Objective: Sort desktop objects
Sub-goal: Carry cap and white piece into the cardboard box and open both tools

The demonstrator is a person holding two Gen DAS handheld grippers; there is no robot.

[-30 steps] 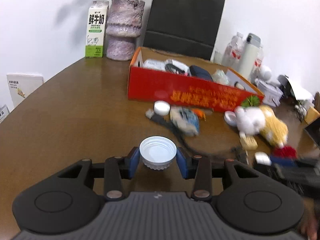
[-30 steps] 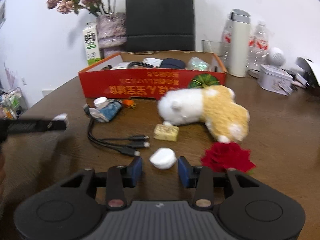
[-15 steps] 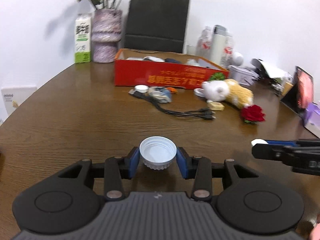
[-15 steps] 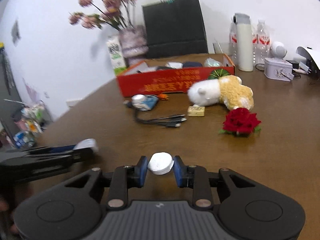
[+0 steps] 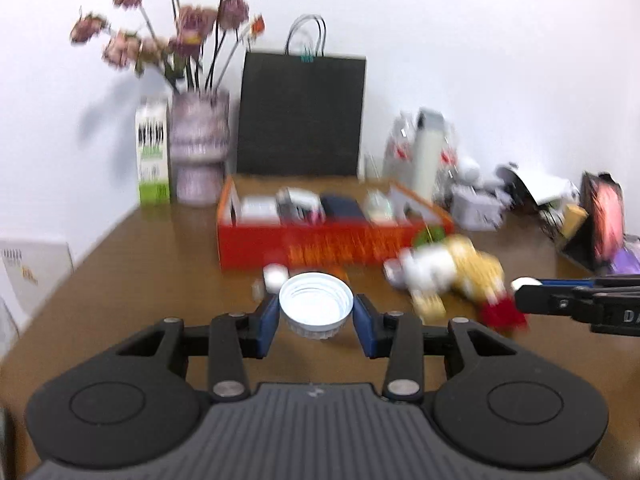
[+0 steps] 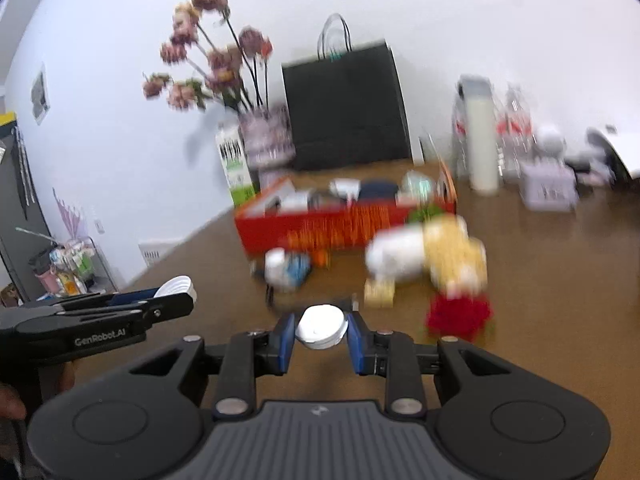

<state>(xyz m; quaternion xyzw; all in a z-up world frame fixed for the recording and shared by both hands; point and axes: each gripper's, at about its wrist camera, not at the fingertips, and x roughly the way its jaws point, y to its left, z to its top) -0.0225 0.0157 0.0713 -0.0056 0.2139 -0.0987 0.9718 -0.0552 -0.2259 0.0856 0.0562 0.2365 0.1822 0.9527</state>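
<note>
Above the brown table (image 5: 132, 276), both tools loaded, carry step judged in hand.

Left gripper (image 5: 316, 314) pinching a white threaded jar lid (image 5: 316, 307), hollow side up; right gripper (image 6: 321, 330) pinching a small white rounded case (image 6: 321, 326), exact kind unclear through blur. Both items lifted clear of the tabletop, short of the red cardboard box (image 5: 320, 240) ahead. Loose plush toy (image 6: 428, 252), red rose (image 6: 458, 316) and cable clutter lying between. Next move likely: advance over the box's near wall, then release inside.
</note>
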